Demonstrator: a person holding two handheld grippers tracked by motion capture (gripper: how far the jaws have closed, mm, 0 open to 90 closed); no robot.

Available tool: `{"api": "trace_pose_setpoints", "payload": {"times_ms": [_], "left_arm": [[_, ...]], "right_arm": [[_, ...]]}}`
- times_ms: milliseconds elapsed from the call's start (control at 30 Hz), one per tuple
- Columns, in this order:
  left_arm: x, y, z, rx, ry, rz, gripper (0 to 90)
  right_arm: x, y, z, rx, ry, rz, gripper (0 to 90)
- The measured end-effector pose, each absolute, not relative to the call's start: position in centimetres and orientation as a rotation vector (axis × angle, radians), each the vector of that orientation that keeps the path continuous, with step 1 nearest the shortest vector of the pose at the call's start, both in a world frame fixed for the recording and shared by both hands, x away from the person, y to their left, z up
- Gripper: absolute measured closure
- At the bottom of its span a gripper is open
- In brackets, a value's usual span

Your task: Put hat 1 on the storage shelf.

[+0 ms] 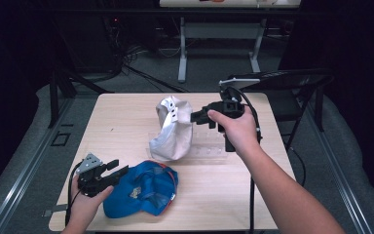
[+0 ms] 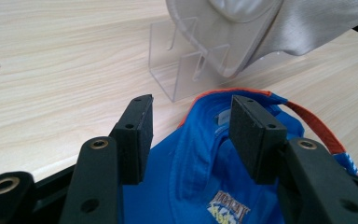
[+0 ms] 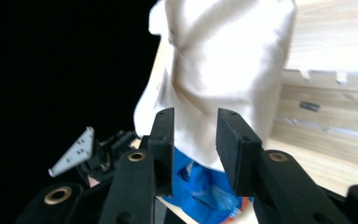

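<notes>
A white cap (image 1: 173, 129) hangs on a clear acrylic rack (image 1: 209, 152) at the table's middle. My right gripper (image 1: 196, 118) is level with the cap's right side, its tips at the fabric. In the right gripper view its jaws (image 3: 196, 126) stand open, with the white cap (image 3: 223, 70) just beyond them. A blue cap (image 1: 141, 190) with an orange-edged brim lies near the front edge. My left gripper (image 1: 119, 166) hovers at its left rim, open. In the left gripper view the blue cap (image 2: 191, 154) lies under the spread jaws (image 2: 191, 116), and the rack (image 2: 177, 70) and white cap (image 2: 261, 28) are beyond.
The wooden table (image 1: 126, 117) has bare room on its left and far side. A black folding chair (image 1: 282, 83) stands by the far right corner. A white table frame (image 1: 182, 48) and cables sit on the floor behind. Dark surroundings on both sides.
</notes>
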State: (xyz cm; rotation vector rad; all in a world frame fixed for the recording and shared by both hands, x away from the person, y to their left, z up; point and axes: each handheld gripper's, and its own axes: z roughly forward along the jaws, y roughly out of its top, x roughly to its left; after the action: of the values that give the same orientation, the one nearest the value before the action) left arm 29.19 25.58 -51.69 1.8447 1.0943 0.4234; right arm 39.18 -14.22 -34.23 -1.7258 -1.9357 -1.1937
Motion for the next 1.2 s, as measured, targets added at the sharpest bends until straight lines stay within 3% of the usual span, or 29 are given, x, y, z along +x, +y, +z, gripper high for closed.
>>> {"api": "trace_pose_setpoints", "payload": {"times_ms": [433,1200], "left_arm": [[29.1,26.9,-52.7,1.86,1.089,0.457,50.4],[29.5,27.3,-53.9,1.87,1.115,0.443,50.4]], "right_arm": [[35.8,-16.6,-40.2,-1.744,-1.947,-1.176,65.1],[33.6,-15.1,-48.0,-1.74,-2.022,-1.112,61.9]]}}
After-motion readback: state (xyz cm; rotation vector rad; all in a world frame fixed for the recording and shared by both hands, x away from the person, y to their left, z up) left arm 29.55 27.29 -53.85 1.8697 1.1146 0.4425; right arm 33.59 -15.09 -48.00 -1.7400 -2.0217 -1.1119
